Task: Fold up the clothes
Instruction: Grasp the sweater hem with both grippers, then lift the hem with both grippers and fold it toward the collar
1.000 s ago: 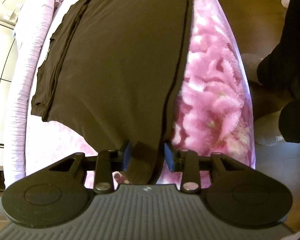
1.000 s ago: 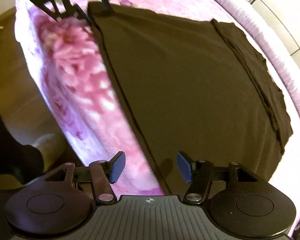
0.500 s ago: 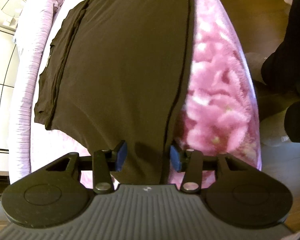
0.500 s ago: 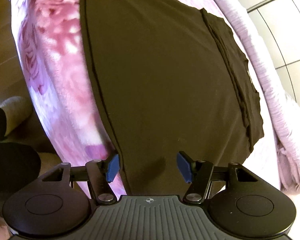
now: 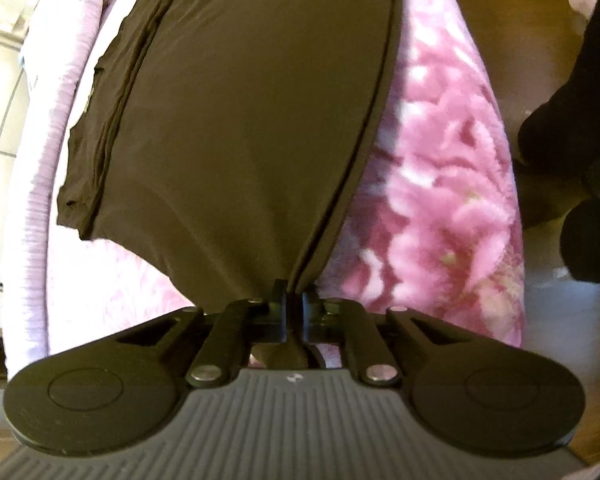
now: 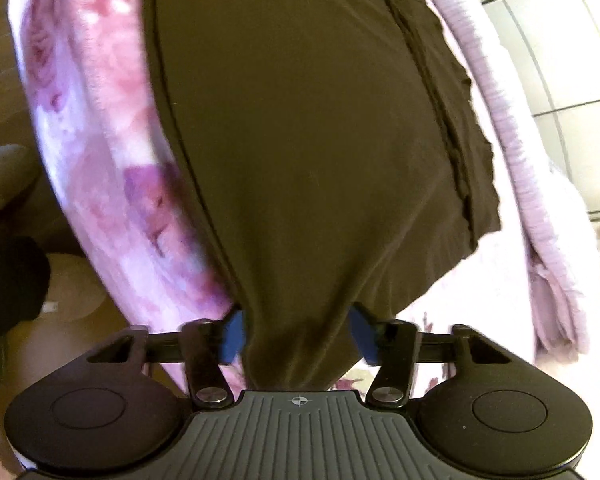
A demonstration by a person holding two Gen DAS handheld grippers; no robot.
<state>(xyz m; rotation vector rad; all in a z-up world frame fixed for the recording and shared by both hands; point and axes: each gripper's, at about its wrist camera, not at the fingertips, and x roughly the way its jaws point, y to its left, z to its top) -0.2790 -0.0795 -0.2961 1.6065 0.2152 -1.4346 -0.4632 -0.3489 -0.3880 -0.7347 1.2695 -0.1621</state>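
Note:
A dark brown garment [image 5: 252, 112] lies spread flat on a pink flowered blanket [image 5: 440, 184], with a folded strip along its far side. My left gripper [image 5: 295, 304] is shut on the garment's near corner, the cloth pinched between its fingers. In the right wrist view the same brown garment [image 6: 308, 132] runs between the blue pads [image 6: 233, 334] of my right gripper [image 6: 298, 334], which stands open around the other near corner. Neither gripper shows in the other's view.
The pink blanket [image 6: 100, 128] drops over the bed's edge to a brown floor [image 5: 512, 20]. A pale lilac ribbed cover [image 6: 540, 184] lies along the far side. A person's dark-clothed legs [image 5: 580, 128] and a pale slipper [image 6: 4, 172] stand beside the bed.
My left gripper has closed on the garment's corner. The right gripper has slid forward until the cloth's corner lies between its open fingers.

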